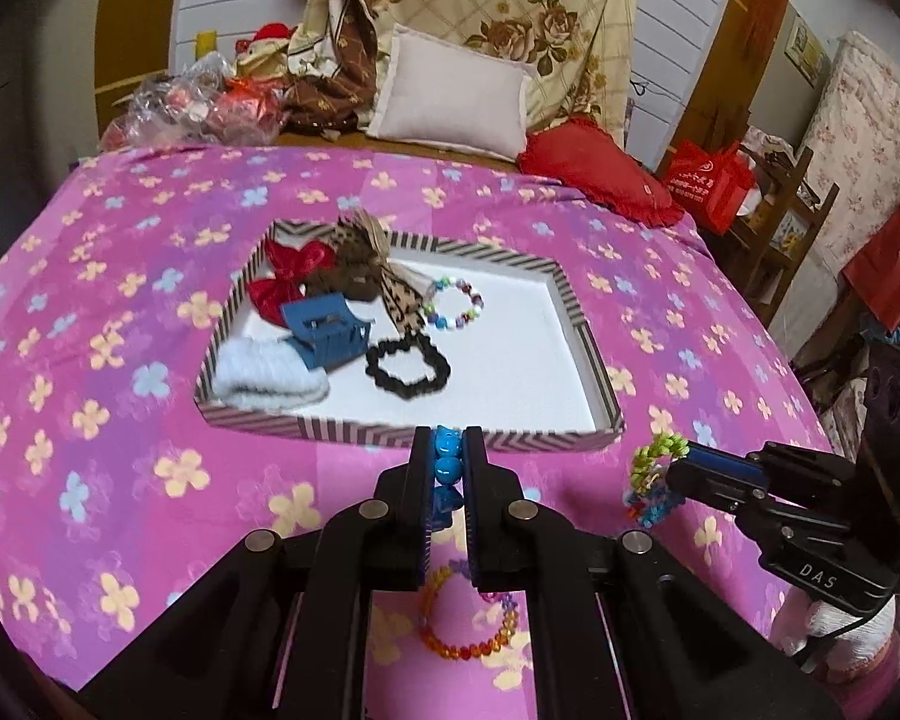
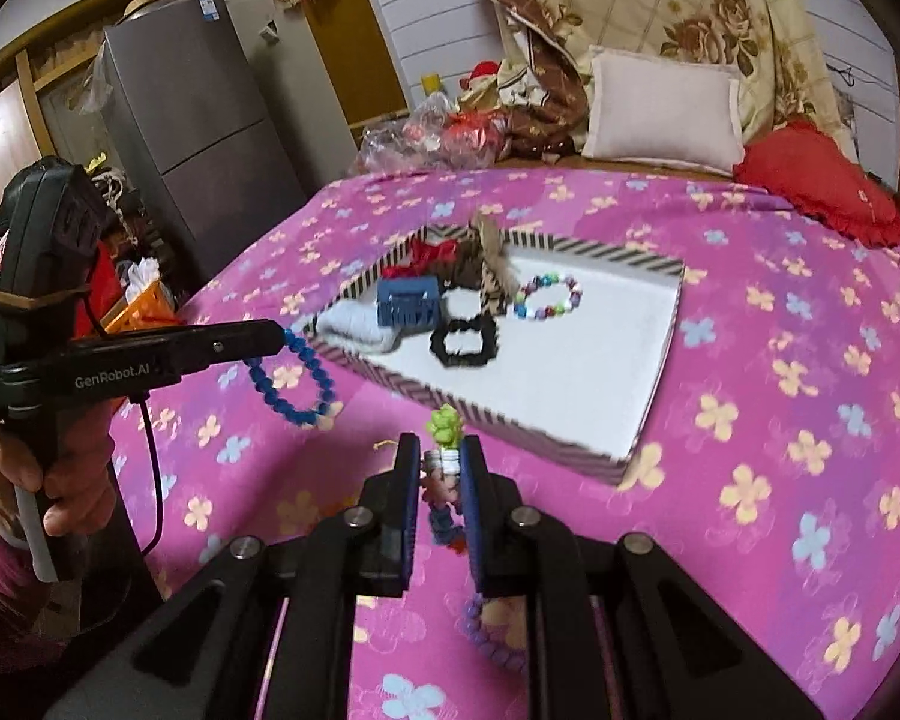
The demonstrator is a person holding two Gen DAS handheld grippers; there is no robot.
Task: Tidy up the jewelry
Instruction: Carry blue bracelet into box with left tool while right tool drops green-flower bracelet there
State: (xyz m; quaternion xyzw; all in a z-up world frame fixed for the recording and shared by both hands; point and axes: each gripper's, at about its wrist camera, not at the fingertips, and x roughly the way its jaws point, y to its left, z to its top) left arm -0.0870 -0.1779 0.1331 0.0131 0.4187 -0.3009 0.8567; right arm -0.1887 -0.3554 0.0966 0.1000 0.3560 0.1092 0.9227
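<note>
My left gripper [image 1: 447, 437] is shut on a blue bead bracelet [image 1: 448, 469], held above the pink flowered bedspread just in front of the striped tray [image 1: 390, 427]. From the right wrist view that blue bracelet [image 2: 297, 387] dangles from the left gripper [image 2: 282, 333]. My right gripper [image 2: 441, 461] is shut on a multicolour bracelet with green beads [image 2: 444, 423], also seen as the green bracelet [image 1: 651, 462] in the right gripper [image 1: 681, 463]. Lying in the tray are a red bow [image 1: 291, 276], a blue claw clip [image 1: 330, 327], a black scrunchie [image 1: 408, 367] and a bead bracelet [image 1: 453, 303].
An orange bead bracelet [image 1: 468, 636] and a purple one [image 2: 492, 636] lie on the bedspread under the grippers. Pillows [image 1: 450, 99] and a red cushion [image 1: 594, 174] are at the bed's head. A grey fridge [image 2: 186, 120] stands left of the bed. A hand [image 2: 72, 480] holds the left gripper.
</note>
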